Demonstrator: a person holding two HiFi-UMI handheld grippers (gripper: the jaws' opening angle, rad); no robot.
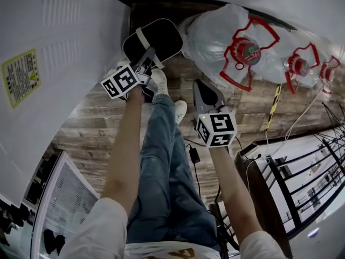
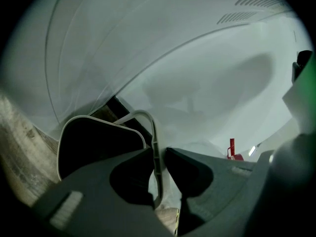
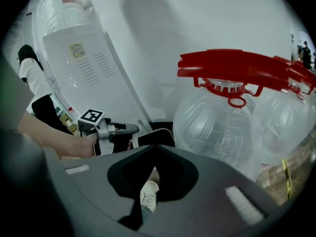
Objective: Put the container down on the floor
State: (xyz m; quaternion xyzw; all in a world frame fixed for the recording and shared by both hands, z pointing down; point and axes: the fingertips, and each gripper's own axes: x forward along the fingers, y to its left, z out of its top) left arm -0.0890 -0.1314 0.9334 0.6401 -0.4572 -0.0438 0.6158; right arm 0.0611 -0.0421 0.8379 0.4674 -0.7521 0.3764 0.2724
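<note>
The container (image 1: pixel 152 41) is a black tub with a pale rim and a thin pale handle (image 2: pixel 157 157). It hangs over the wooden floor (image 1: pixel 91 123) near the wall corner, and I cannot tell if it touches the floor. My left gripper (image 1: pixel 146 65) is shut on that handle, the band pinched between both jaws (image 2: pixel 159 168). The right gripper (image 1: pixel 204 89) hovers to the right of my leg, shut with nothing in it (image 3: pixel 155 148). In the right gripper view the left gripper (image 3: pixel 123 130) and the container (image 3: pixel 159 137) show at mid-left.
Large clear water bottles (image 1: pixel 237 42) with red handles lie just right of the container, also close in the right gripper view (image 3: pixel 222 127). A white appliance (image 1: pixel 54 63) stands on the left. A black rack (image 1: pixel 302 182) and cables are at right. My shoe (image 1: pixel 159 81) is below the container.
</note>
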